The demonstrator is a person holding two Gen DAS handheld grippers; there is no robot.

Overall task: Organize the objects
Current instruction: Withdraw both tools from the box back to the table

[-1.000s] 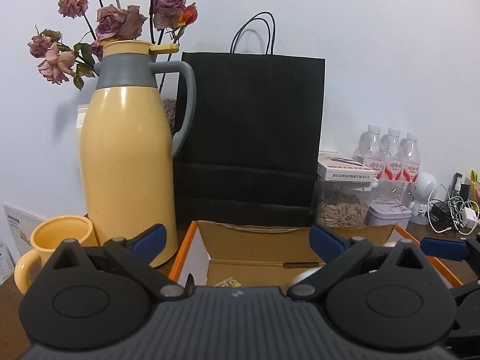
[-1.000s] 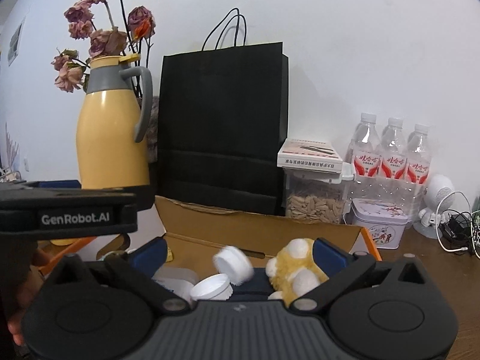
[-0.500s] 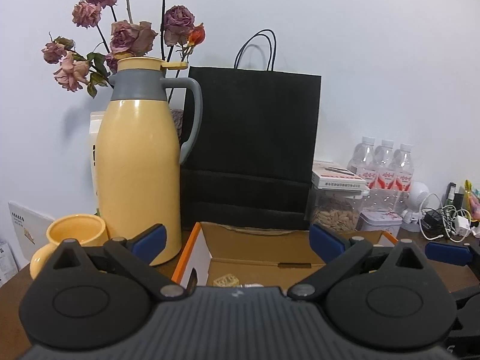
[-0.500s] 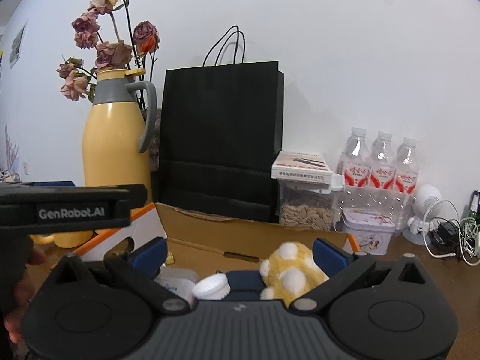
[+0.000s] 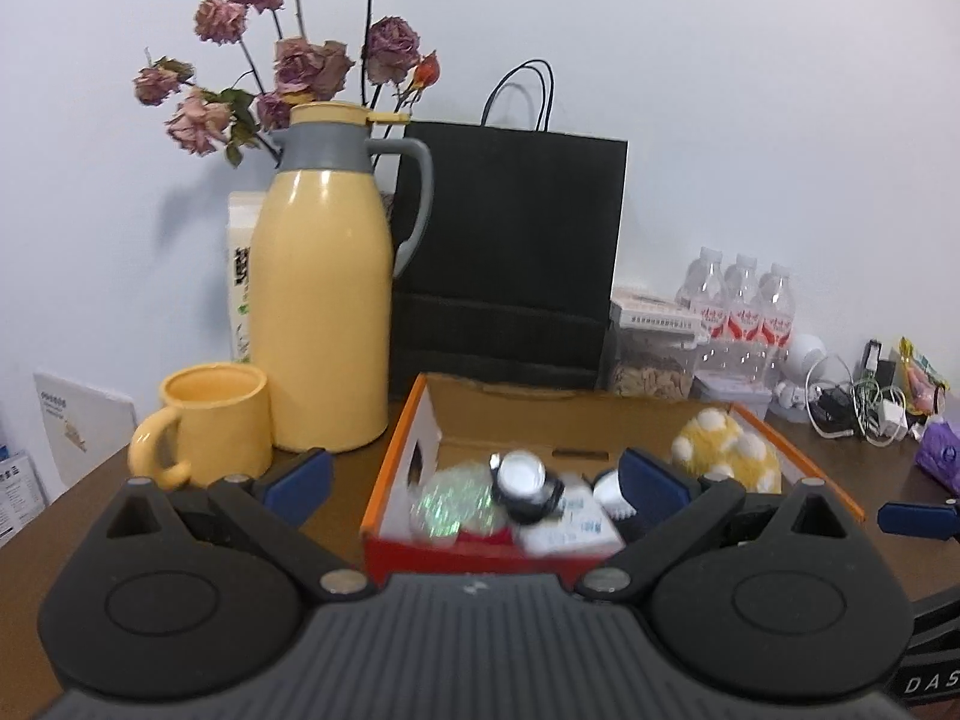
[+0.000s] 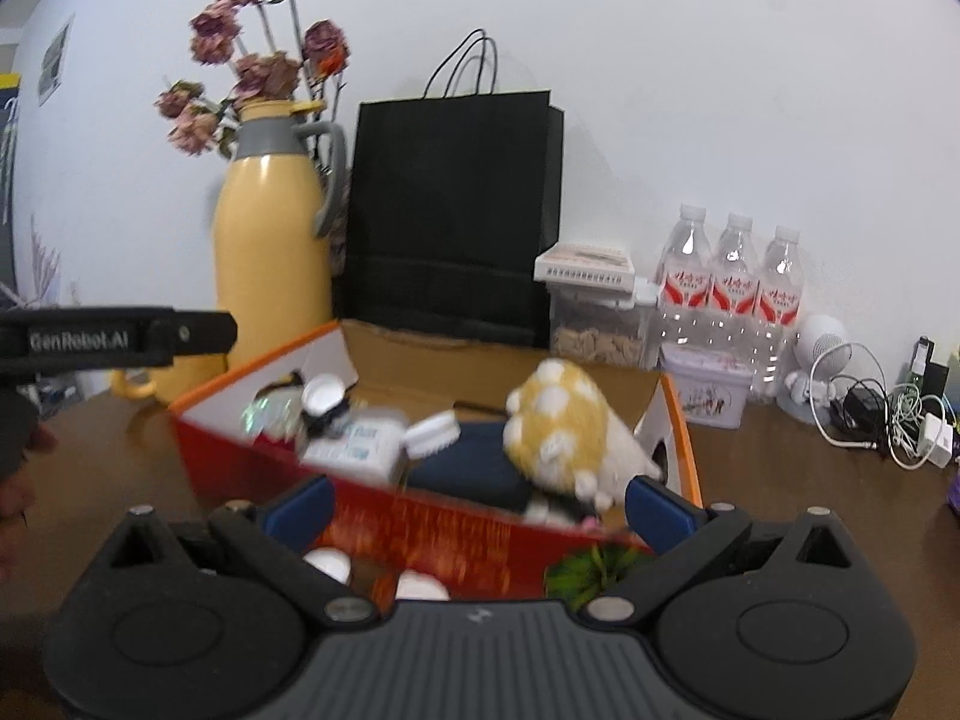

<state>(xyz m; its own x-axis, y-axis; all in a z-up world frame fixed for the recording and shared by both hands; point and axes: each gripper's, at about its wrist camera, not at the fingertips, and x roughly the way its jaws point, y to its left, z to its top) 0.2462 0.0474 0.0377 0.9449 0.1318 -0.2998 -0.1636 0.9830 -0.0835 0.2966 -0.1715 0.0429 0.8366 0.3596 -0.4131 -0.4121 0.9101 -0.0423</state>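
An open cardboard box with an orange rim and red front [image 5: 396, 456] [image 6: 420, 516] stands on the brown table. It holds a yellow spotted plush toy [image 5: 726, 447] [image 6: 558, 420], a black jar with a white cap [image 5: 522, 480] [image 6: 324, 399], a white lid [image 6: 432, 432], a white packet [image 6: 354, 441] and a shiny disc [image 5: 453, 501]. My left gripper [image 5: 474, 474] is open and empty in front of the box. My right gripper [image 6: 477, 498] is open and empty at the box's front wall. The left gripper also shows in the right wrist view [image 6: 120, 336].
A yellow jug [image 5: 324, 312] with dried roses [image 5: 288, 66] and a yellow mug [image 5: 210, 420] stand left of the box. A black paper bag [image 5: 510, 252] is behind it. Water bottles [image 6: 732, 282], a nut container [image 6: 594, 330], a tin [image 6: 708, 390] and cables [image 6: 888, 414] are at the right.
Both grippers have pulled back and risen from over the box, so the whole box and its contents now show. Both stay open.
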